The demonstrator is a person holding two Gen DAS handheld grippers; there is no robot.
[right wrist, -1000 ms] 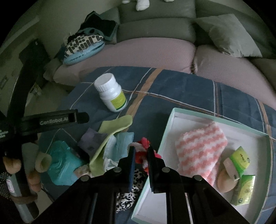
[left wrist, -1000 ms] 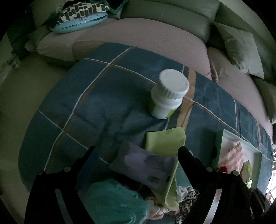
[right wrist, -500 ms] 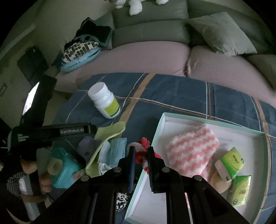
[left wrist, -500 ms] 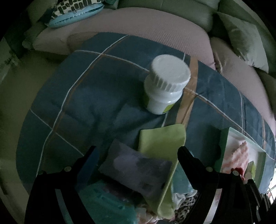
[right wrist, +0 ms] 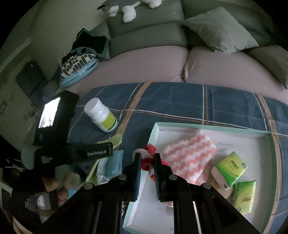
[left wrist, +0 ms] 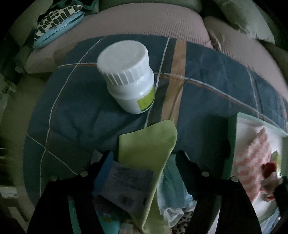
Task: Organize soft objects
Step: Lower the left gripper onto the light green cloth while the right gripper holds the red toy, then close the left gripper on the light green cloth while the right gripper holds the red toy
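My right gripper [right wrist: 146, 158] is shut on a red and pink soft scrunchie [right wrist: 150, 153] and holds it over the left edge of the white tray [right wrist: 212, 126]. A pink-and-white striped cloth [right wrist: 189, 156] lies in the tray. My left gripper [left wrist: 144, 158] is open over a pile of soft things: a lime green cloth [left wrist: 149, 149], a purple-grey cloth [left wrist: 129, 183] and a light blue cloth [left wrist: 172, 185]. The left gripper [right wrist: 100, 153] also shows in the right wrist view. A white pill bottle [left wrist: 129, 75] stands beyond the pile.
Two green tissue packs [right wrist: 232, 165] lie at the tray's right side. All rests on a blue plaid blanket [right wrist: 180, 100]. Behind is a sofa with a grey pillow [right wrist: 219, 28], a plush toy [right wrist: 129, 7] and a patterned cushion [right wrist: 77, 68].
My right gripper has carried the scrunchie rightwards over the tray's edge. My left gripper has moved forward over the pile, closer to the bottle.
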